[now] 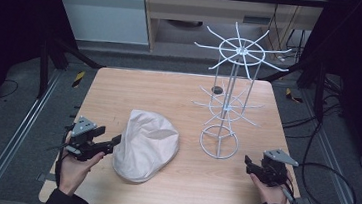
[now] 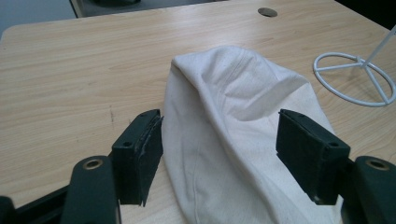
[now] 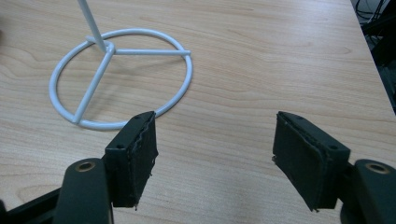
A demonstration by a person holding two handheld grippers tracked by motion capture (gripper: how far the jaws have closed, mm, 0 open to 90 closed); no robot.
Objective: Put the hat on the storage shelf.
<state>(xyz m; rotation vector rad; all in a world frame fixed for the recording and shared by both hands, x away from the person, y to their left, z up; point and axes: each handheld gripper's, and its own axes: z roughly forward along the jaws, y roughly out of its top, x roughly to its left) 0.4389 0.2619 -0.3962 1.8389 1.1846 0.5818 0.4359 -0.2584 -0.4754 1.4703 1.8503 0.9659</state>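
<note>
1. Cream cotton cap (image 1: 145, 145) lies on the wood table (image 1: 180, 89), front-left of centre, well left of the white wire rack (image 1: 230, 94).
2. My left gripper (image 1: 115, 140) sits just left of the cap, tips at its left edge; in the high view I can't tell if they touch the cloth.
3. In the left gripper view the cap (image 2: 243, 140) fills the gap between my jaws. The left pad (image 2: 140, 154) is right against the cloth edge, the right pad (image 2: 310, 154) stands over the far slope of the fabric.
4. Left jaws are spread wide, no pinch on the cloth.
5. My right gripper (image 1: 247, 163) is well right of the cap, near the table's front-right edge, just beside the rack's base ring (image 1: 219, 142).
6. In the right gripper view the jaws are spread apart with bare wood between them; the ring (image 3: 122, 77) lies ahead and to the left, apart from the pads.
7. Cap look: plain pale cream, soft, rumpled, domed in the middle with a long crease running down it and a stitched seam near the top.
8. It rests flat on the table, wider at the near end, narrower toward the far end.
9. A small dark round spot (image 1: 217, 90) sits on the table behind the rack's pole.
</note>
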